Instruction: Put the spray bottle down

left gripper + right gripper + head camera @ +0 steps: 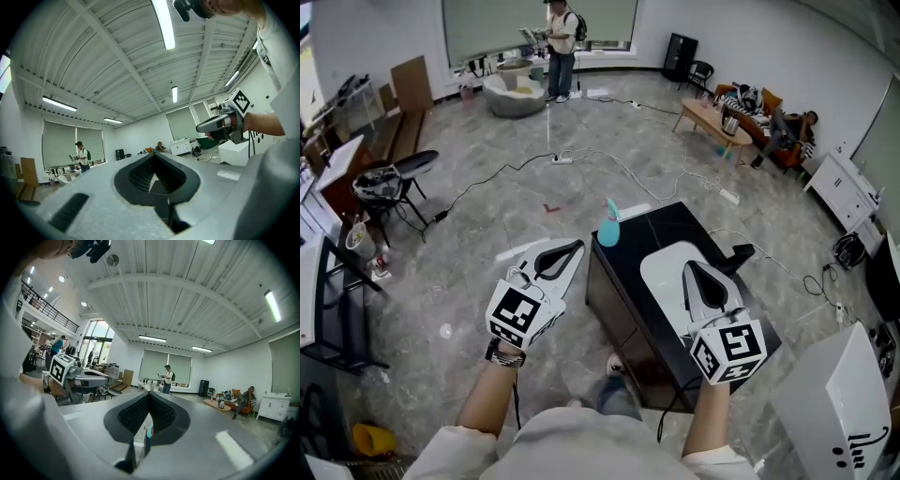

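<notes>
The teal spray bottle [608,228] stands upright on the far left corner of the black table [670,225], with neither gripper on it. My left gripper [578,247] is shut and empty, level over the floor just left of the table, its tip a little short of the bottle. My right gripper [690,267] is also shut and empty, above the white pad [661,272] on the table. In the right gripper view the jaws [149,394] meet at the tip, and a sliver of the teal bottle [149,432] shows through the gap below. The left gripper view shows its jaws [154,154] closed.
Cables and a power strip [562,160] lie on the grey floor beyond the table. A person [560,47] stands far back by a round tub. A chair [403,173] is at the left, a low wooden table [712,117] at the back right, a white cabinet [830,398] at near right.
</notes>
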### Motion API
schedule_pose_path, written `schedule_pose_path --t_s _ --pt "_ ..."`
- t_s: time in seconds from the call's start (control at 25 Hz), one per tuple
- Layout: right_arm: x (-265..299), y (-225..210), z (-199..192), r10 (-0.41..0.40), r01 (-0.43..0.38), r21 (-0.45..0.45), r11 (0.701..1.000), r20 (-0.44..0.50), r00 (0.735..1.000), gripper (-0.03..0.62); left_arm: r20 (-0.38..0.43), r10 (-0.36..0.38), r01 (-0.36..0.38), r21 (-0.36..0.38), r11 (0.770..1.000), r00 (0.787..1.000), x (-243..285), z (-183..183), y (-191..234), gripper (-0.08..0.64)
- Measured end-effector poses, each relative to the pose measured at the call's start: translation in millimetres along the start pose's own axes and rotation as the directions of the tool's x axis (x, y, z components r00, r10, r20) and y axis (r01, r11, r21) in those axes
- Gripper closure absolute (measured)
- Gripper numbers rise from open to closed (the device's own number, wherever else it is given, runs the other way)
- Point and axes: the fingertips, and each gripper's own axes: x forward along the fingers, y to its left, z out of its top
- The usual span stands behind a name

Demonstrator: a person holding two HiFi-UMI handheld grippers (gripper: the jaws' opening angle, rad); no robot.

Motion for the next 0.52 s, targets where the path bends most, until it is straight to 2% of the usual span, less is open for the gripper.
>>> schedule_pose_path --t_s 0.52 --pt "-6.8 -2.6 -1.6 -0.009 0.009 -0.008 1.000 -0.003 1.000 0.588 -0.001 -0.007 0.007 0.000 1.000 1.000 -0.1 -0.7 -5.5 0.555"
